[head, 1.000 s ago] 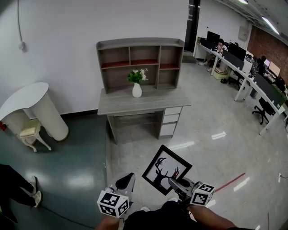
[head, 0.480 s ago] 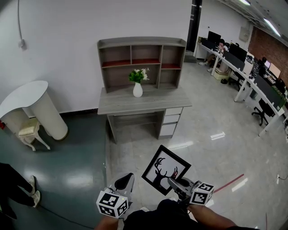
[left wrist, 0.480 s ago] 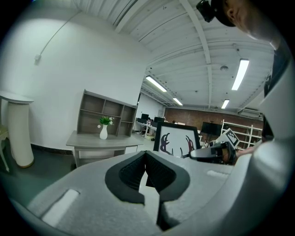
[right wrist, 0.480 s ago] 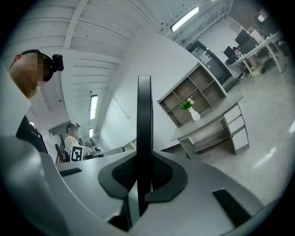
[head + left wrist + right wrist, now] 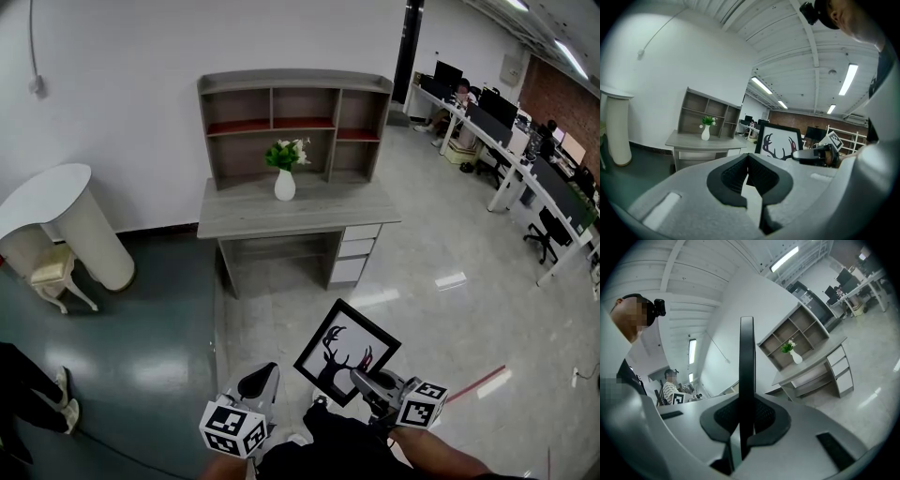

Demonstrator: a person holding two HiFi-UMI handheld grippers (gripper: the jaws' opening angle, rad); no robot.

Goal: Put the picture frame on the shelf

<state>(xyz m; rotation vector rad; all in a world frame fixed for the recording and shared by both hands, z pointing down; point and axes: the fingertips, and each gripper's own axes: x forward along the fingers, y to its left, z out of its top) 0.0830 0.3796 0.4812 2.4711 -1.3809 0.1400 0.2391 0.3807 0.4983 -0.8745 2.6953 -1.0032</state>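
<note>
Right tool [image 5: 360, 378] level, clamped on picture frame [image 5: 345, 352] edge; left tool [image 5: 261, 380] alongside, jaws together.

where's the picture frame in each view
Head view: picture frame low, right of centre.
Left gripper view: picture frame right of centre, deer print showing.
Right gripper view: picture frame central, edge-on, a black bar.
Shared landmark: white vase.

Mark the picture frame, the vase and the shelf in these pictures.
picture frame [image 5: 343, 351], head view, middle of its deer picture.
vase [image 5: 284, 187], head view, white body below the flowers.
shelf [image 5: 295, 81], head view, top board.
</note>
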